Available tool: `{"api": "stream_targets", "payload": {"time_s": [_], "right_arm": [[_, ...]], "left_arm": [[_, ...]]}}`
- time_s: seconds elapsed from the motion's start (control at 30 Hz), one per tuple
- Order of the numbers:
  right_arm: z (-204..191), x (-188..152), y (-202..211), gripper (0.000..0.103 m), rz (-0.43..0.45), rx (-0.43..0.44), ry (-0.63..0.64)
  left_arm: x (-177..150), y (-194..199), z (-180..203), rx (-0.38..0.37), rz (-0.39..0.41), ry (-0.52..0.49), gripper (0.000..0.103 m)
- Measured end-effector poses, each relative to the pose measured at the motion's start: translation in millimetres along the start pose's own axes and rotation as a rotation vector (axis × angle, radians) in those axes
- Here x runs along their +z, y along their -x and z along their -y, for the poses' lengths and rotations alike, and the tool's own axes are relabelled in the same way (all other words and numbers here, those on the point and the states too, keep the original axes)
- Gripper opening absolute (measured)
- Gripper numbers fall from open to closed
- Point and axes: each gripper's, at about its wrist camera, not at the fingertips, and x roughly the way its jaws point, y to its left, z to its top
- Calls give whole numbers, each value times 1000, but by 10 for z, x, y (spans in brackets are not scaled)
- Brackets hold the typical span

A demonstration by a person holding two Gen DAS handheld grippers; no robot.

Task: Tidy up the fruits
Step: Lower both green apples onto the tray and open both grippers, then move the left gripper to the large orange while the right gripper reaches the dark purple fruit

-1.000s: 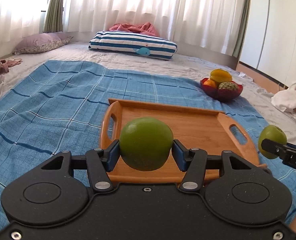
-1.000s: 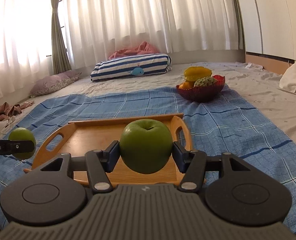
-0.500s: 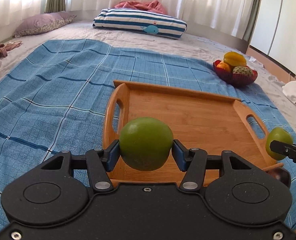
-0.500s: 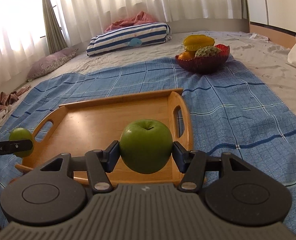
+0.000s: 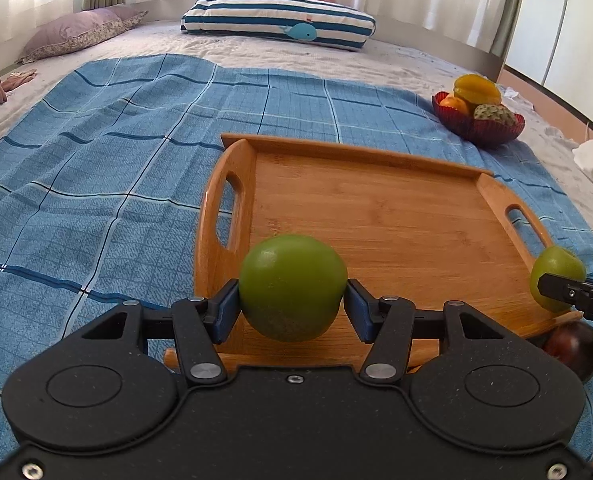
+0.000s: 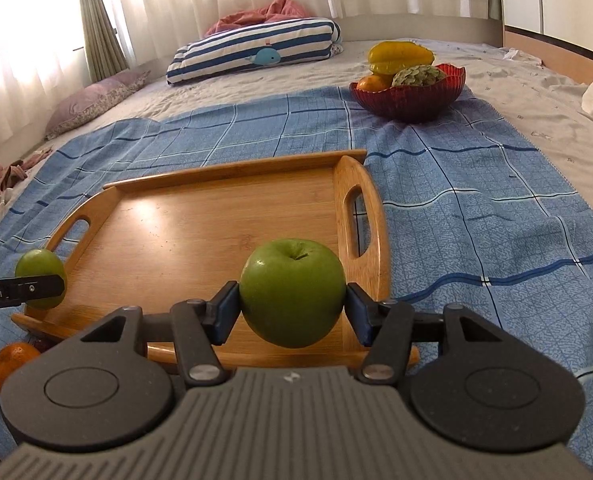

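Holding fruit: red bowl (image 6: 408, 100); wooden tray (image 6: 200, 232) bare.

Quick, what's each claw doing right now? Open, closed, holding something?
Left claw: closed on a green apple.
Right claw: closed on another green apple, stem dimple up.

White lettering "Robot.AI", its start cut off by the frame edge, is showing on the black finger of the left gripper (image 6: 40, 286), at the near left corner of the wooden tray (image 6: 232, 170). At that tray's near right corner, a lone "D" is showing on the right gripper (image 5: 558, 280), the rest cut off.
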Motion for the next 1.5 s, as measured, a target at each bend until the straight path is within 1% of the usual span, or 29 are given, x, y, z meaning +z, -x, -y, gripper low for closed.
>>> {"api": "stream_targets", "payload": {"time_s": [0.13, 0.37, 0.67, 0.9, 1.03, 1.07, 1.1, 1.17, 1.23, 1.37, 1.5], "right_arm": [[-17, -21, -40, 60, -13, -1, 9], [-39, -31, -98, 60, -16, 0, 30], [-89, -70, -81, 60, -2, -16, 57], [-75, -62, -86, 61, -2, -15, 43], [-72, -62, -70, 64, -1, -12, 33], [-65, -61, -57, 68, 7, -5, 26], [-62, -57, -35, 73, 20, -1, 20], [-70, -41, 20, 74, 47, 0, 23], [-95, -18, 73, 77, 68, -9, 41], [-157, -28, 177, 81, 109, -17, 84], [-217, -111, 290, 87, 159, -25, 126]], "left_arm": [[-17, -84, 3, 22, -29, -4, 53], [-66, -86, 77, 51, 3, -31, 54], [-126, -68, 97, 57, 27, -42, 54], [-160, -42, 102, 61, 36, -43, 54], [-175, -30, 109, 60, 40, -57, 55], [-176, -21, 111, 55, 41, -58, 56], [-178, -10, 114, 48, 45, -56, 60], [-178, 25, 123, 39, 58, -53, 67], [-183, 64, 142, 34, 73, -57, 77], [-224, 144, 184, 25, 94, -69, 83], [-289, 252, 211, 20, 126, -80, 88]]}}
